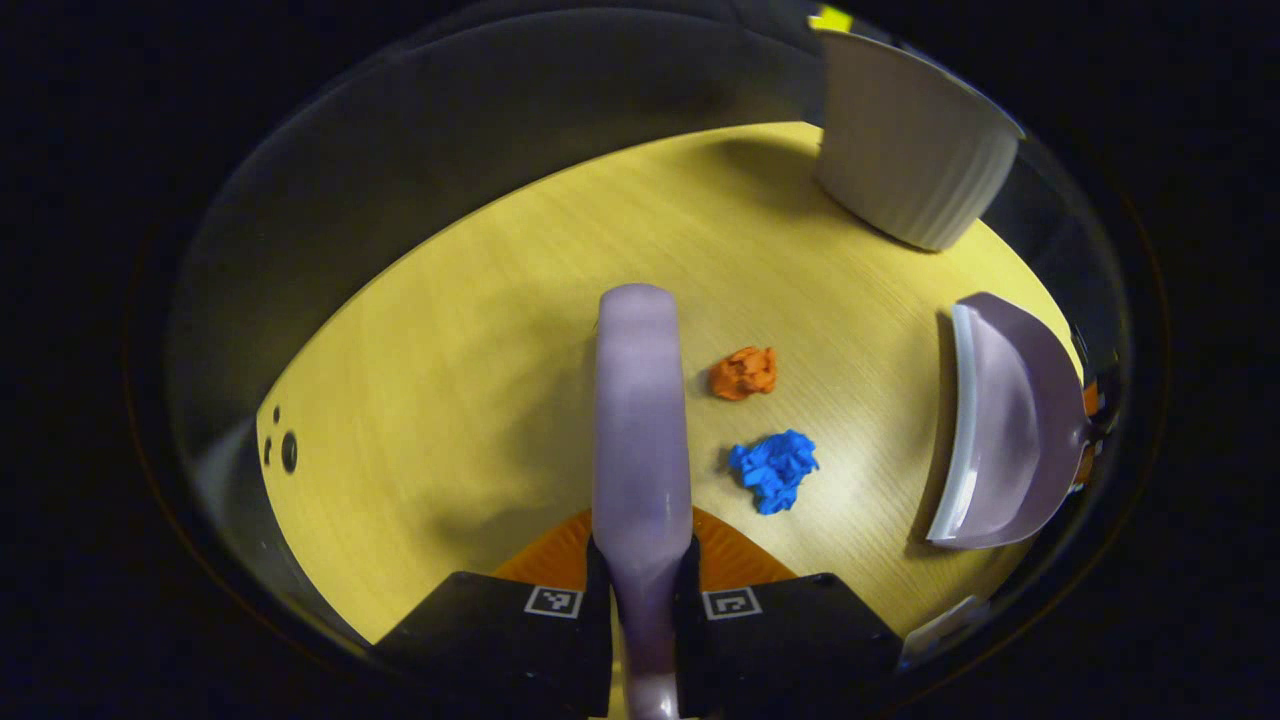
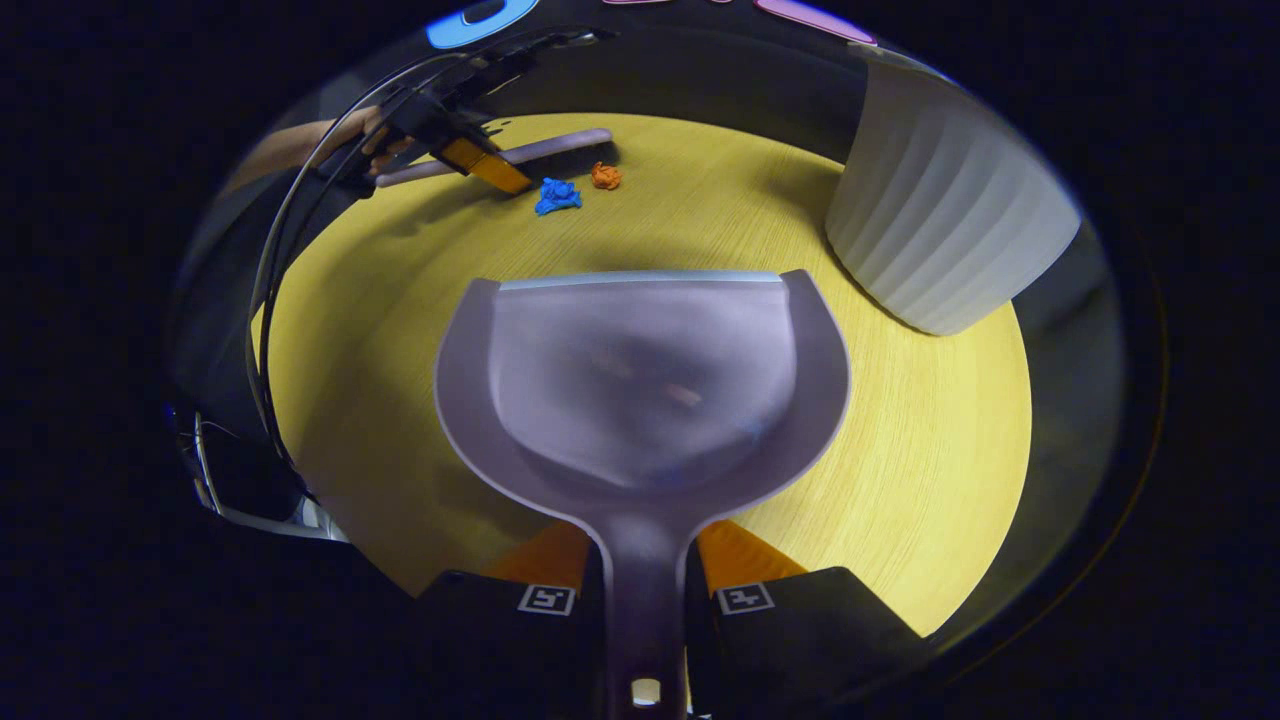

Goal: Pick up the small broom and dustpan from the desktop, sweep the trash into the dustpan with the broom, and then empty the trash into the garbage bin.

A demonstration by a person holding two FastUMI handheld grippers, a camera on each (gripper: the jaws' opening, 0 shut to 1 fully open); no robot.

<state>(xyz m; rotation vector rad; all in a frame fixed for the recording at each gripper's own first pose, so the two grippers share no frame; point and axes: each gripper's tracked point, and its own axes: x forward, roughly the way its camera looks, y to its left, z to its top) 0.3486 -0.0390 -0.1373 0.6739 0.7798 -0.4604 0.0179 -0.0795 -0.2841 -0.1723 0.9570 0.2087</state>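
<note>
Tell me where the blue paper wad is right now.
In the left gripper view, the blue paper wad lies on the yellow desktop, just right of the broom, below the orange wad, with the dustpan farther right.

Black blocky left claw (image 1: 641,600) and right claw (image 2: 645,600) housings, each with two square black-and-white markers; orange fan-shaped plates behind; thin black cables looping at far left.
</note>
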